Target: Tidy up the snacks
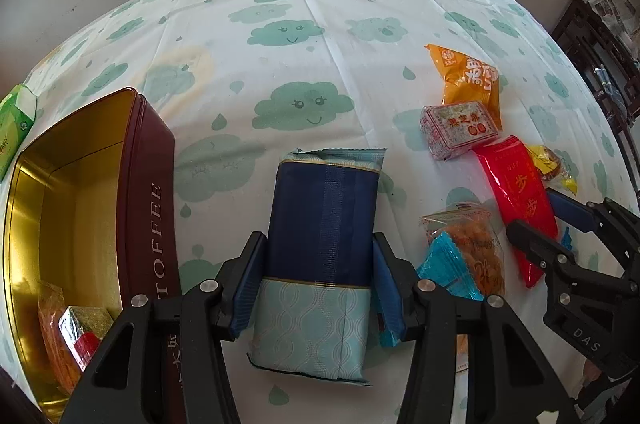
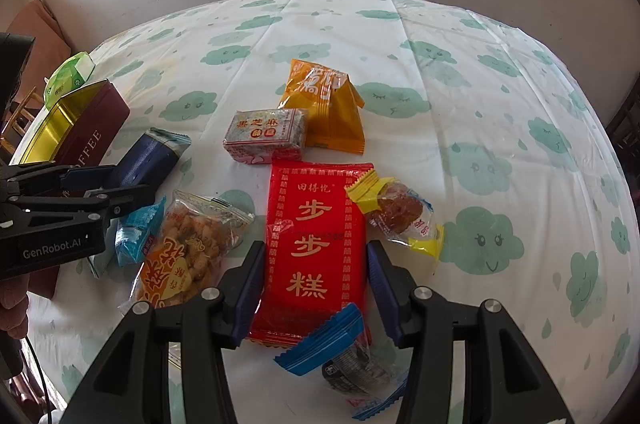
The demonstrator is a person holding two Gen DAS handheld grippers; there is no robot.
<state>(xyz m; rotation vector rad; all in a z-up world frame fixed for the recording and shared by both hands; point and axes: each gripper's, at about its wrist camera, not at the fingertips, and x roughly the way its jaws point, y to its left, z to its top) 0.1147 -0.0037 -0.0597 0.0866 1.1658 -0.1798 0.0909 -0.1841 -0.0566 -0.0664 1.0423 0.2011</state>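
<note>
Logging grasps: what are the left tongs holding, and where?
The blue packet, gripped across its long sides near the pale lower end by the left tongs.

Tablecloth carries all items. TOFFEE tin at left, open, several wrapped snacks in its near end, a tissue pack behind it at the table edge; a long packet lies just right of the tin, between the fingers of the left gripper. Further right, a loose group: pillow bag farthest back, small block touching its front left, flat packet before both and between the fingers of the right gripper, clear bag on its left, twist-wrapped sweet on its right.
</note>
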